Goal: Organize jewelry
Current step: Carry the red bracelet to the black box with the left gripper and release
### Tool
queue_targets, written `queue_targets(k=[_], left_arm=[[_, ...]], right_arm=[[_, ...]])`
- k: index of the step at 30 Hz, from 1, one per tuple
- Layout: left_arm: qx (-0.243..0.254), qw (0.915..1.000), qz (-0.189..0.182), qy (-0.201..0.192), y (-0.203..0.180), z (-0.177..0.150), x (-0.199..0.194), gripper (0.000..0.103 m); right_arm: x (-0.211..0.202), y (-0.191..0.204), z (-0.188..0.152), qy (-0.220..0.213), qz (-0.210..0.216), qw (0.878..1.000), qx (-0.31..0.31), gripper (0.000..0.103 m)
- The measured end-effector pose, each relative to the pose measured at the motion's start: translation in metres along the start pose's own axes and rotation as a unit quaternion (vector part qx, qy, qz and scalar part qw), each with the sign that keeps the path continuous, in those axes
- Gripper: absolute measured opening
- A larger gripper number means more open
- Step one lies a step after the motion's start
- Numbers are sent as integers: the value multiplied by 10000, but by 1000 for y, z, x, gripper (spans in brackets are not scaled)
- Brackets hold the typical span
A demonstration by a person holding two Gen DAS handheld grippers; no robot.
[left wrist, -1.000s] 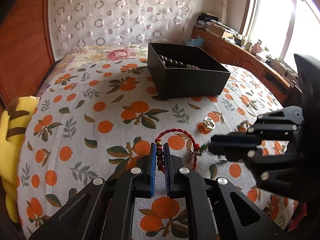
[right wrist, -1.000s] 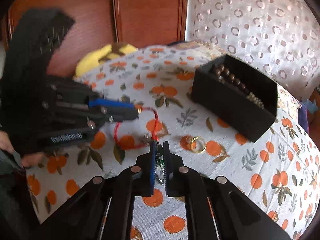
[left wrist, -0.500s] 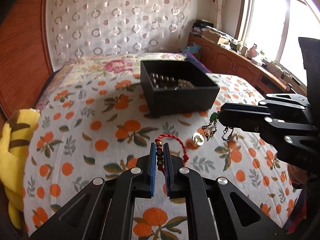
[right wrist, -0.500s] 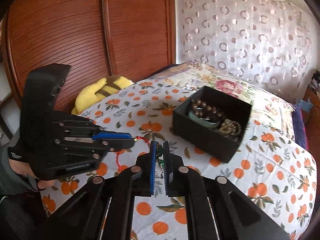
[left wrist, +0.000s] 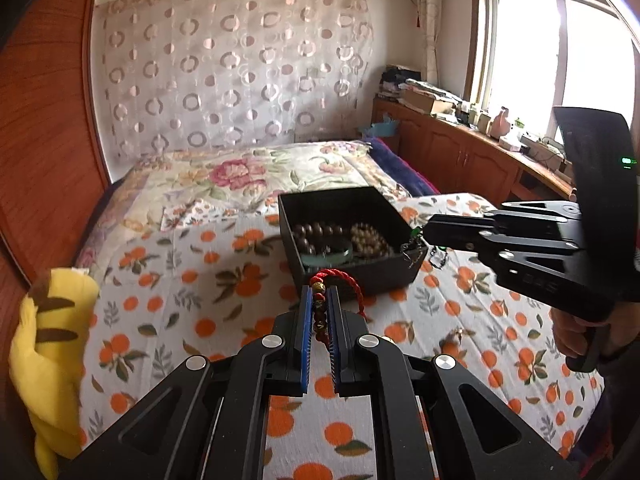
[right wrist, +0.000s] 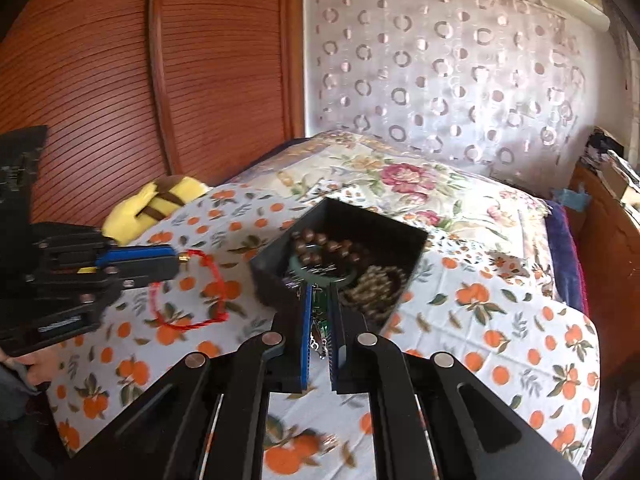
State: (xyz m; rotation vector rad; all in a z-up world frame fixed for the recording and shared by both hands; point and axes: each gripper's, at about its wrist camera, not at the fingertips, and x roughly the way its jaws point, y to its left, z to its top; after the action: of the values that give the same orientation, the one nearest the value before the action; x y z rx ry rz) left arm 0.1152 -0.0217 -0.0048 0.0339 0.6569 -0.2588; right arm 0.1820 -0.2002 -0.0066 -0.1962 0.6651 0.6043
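My left gripper [left wrist: 319, 294] is shut on a red cord bracelet with beads [left wrist: 344, 280], held in the air just short of the black box's near wall. It also hangs from the left gripper in the right wrist view [right wrist: 192, 300]. My right gripper [right wrist: 320, 292] is shut on a silver chain with green stones [right wrist: 320, 312], at the near edge of the black box [right wrist: 416, 240]. The chain dangles by the box's right corner in the left wrist view [left wrist: 414, 246]. The black box [left wrist: 288, 216] holds brown beads [left wrist: 312, 236], a green bangle [left wrist: 328, 256] and pale beads [left wrist: 370, 238].
The box stands on a bed with an orange-print sheet [left wrist: 192, 300]. A yellow plush toy [left wrist: 44, 344] lies at the left edge by the wooden headboard [right wrist: 100, 80]. A small metal piece [left wrist: 456, 334] lies on the sheet at the right. Wooden cabinets [left wrist: 460, 156] run under the window.
Both grippers have lifted their jewelry off the sheet and moved toward the black box. The box now sits directly in front of both.
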Motion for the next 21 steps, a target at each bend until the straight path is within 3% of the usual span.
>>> queue_targets(k=[8,15,21], left_arm=[[46,9999,15,-93,-2,13,5,6],[79,9999,64,-87,-1,27,19,6],[73,9999,112,-67,-1,42,34,6]], right_arm=[[23,-28,14,43,-208,9995,249,8],[40,-37,19,171,-140,9990,391,9],[38,-42,16,166,-95,9986,495,20]])
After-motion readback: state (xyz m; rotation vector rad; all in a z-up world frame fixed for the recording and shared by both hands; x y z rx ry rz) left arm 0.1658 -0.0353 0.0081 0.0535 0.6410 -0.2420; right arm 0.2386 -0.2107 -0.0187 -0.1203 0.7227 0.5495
